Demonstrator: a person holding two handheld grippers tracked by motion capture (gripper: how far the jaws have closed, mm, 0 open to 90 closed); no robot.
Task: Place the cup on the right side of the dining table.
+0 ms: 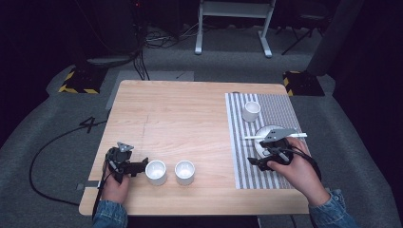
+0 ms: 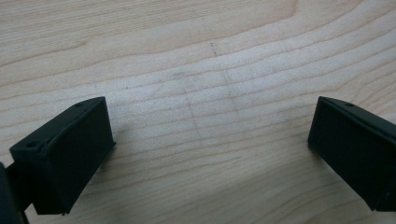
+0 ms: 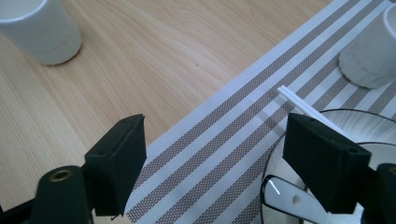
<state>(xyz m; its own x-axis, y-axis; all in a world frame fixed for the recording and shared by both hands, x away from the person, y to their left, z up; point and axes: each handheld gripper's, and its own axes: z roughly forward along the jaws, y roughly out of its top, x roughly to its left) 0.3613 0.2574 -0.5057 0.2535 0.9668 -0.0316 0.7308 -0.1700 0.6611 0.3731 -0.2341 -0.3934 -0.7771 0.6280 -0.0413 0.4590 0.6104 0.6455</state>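
From above, my left claw (image 1: 140, 166) lies low on the table (image 1: 180, 109), its tips just beside the nearer of two white cups (image 1: 156, 172); the second cup (image 1: 184, 172) stands right next to it. My right claw (image 1: 259, 163) hovers over the striped mat (image 1: 278, 105), at the near edge of a white plate (image 1: 266, 131) with chopsticks (image 1: 274, 136) laid across it. A third cup (image 1: 251, 111) stands farther back on the mat.

Along my left claw (image 2: 208, 149), the jaws stand wide apart with nothing between them but bare wood.

Along my right claw (image 3: 215, 158), the jaws are also spread wide and empty. The chopsticks (image 3: 299, 106) run past one jaw, over the black-rimmed plate (image 3: 275, 158), where a spoon (image 3: 292, 200) seems to rest. A cup (image 3: 39, 28) stands off on the wood, another (image 3: 371, 51) on the mat.

I'd judge the cups light but rigid, glazed, slippery and breakable. I'd take one across its wall near the middle, squeezing gently. The chopsticks are thin and prone to roll, so I'd pinch them together mid-length.
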